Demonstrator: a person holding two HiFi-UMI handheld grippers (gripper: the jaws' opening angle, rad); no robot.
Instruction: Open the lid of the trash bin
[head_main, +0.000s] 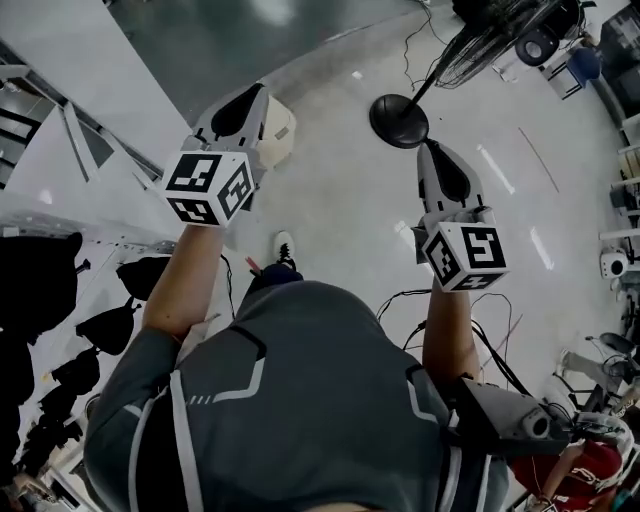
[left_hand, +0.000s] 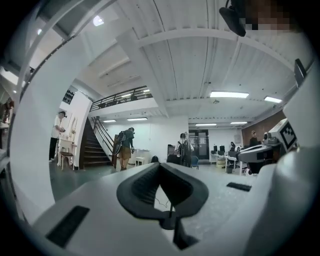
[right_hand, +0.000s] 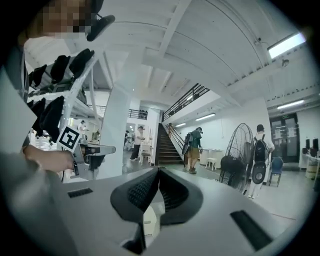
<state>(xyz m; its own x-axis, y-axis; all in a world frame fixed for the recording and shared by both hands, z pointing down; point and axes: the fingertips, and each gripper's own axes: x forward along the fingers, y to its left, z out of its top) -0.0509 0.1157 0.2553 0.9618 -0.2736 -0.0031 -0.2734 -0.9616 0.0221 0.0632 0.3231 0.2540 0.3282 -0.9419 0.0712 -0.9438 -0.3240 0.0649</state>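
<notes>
A cream trash bin (head_main: 281, 130) stands on the pale floor and is partly hidden behind my left gripper (head_main: 258, 92). Its lid looks down, though little of it shows. The left gripper is held above the bin, and its dark jaws meet at the tips with nothing between them (left_hand: 160, 165). My right gripper (head_main: 426, 148) is raised to the right, apart from the bin, and is also shut and empty (right_hand: 159, 170). A sliver of the cream bin (right_hand: 149, 221) shows low through the gap under the right jaws.
A standing fan with a round black base (head_main: 398, 121) is just beyond the right gripper, and its cage (right_hand: 240, 150) shows at the right. Racks with black items (head_main: 103, 325) line the left. Cables (head_main: 492, 352) lie on the floor. People stand near a staircase (left_hand: 95, 145).
</notes>
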